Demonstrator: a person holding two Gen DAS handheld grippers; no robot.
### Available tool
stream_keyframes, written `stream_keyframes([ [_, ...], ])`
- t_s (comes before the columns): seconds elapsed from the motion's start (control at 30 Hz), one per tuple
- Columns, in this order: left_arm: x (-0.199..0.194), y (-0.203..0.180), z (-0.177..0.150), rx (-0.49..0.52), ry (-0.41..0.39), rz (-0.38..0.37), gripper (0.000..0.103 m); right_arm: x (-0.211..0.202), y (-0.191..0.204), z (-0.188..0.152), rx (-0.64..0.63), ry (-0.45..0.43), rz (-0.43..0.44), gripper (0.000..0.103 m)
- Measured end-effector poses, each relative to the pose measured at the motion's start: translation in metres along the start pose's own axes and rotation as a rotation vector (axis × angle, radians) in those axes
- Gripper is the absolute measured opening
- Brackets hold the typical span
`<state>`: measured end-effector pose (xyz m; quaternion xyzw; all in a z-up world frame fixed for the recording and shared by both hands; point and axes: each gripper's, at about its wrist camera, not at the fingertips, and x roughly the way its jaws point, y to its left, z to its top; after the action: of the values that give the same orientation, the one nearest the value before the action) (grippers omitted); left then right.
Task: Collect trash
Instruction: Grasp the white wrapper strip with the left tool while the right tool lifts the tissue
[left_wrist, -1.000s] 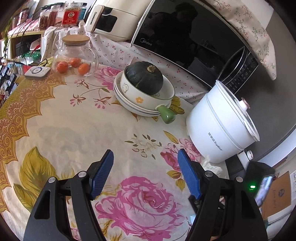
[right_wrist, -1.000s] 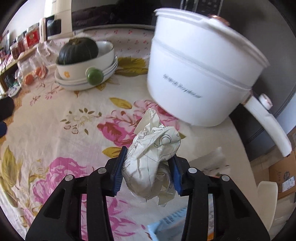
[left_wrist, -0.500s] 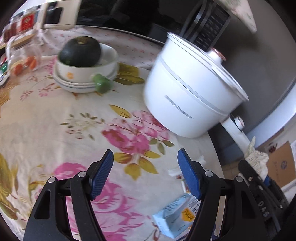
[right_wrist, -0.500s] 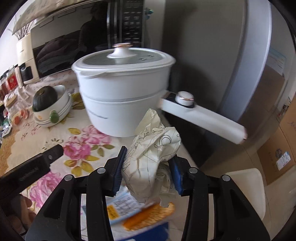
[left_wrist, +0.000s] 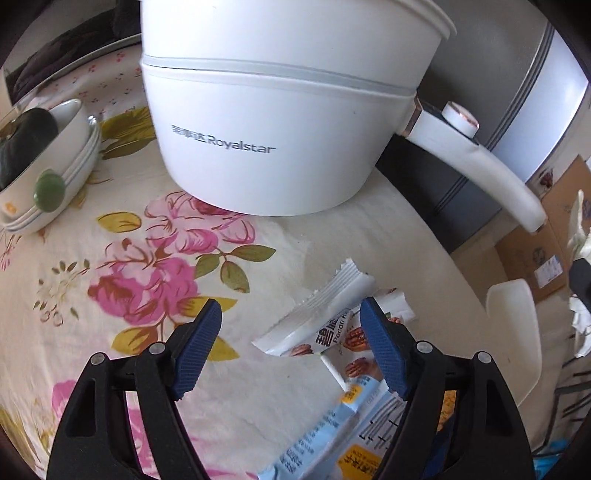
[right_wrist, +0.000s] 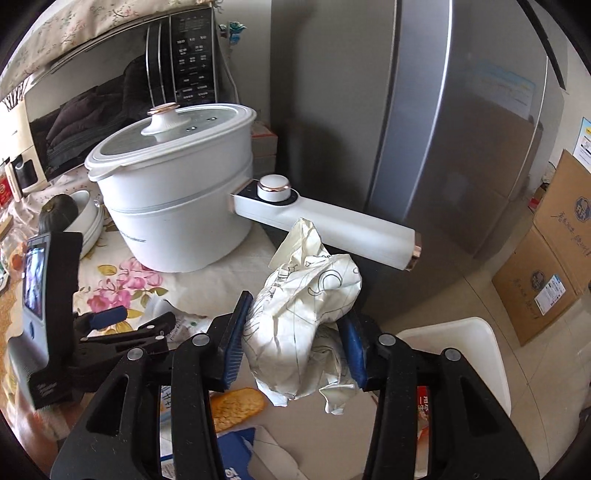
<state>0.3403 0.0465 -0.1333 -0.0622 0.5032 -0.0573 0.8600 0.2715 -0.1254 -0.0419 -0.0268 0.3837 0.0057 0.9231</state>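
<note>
Left tongs (left_wrist: 291, 352) just spreading over table-edge wrapper (left_wrist: 317, 314); right tongs (right_wrist: 295, 341) pinching crumpled paper (right_wrist: 303, 314)

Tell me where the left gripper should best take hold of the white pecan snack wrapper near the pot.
Probably the wrapper's crimped end, which points toward the white pot. The left gripper is open; come from above, pads across the flat strip's narrow width.

- Left wrist cam: looks steeply down, close over the floral tablecloth (left_wrist: 110, 258).
- Right wrist cam: higher, tilted down twd fridge (right_wrist: 424, 129).
- Shared: white electric pot (left_wrist: 277, 129) (right_wrist: 177, 221).
</note>
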Motion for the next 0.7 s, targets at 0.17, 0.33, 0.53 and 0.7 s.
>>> stream_keyframes([
  [0.17, 0.01, 0.0, -0.001, 0.022, 0.032, -0.073, 0.074, 0.005, -0.002, -0.001, 0.011, 0.014, 0.009, 0.043],
  [0.33, 0.014, -0.003, -0.003, 0.049, 0.048, -0.109, 0.04, 0.007, 0.003, -0.001, 0.009, 0.016, 0.017, 0.044],
  [0.53, 0.0, -0.001, -0.006, 0.032, 0.006, -0.156, 0.021, 0.007, 0.005, -0.002, 0.006, 0.012, 0.019, 0.044],
  [0.7, -0.023, 0.008, -0.006, 0.001, -0.06, -0.146, 0.013, 0.005, 0.005, -0.002, 0.011, 0.008, 0.028, 0.044],
])
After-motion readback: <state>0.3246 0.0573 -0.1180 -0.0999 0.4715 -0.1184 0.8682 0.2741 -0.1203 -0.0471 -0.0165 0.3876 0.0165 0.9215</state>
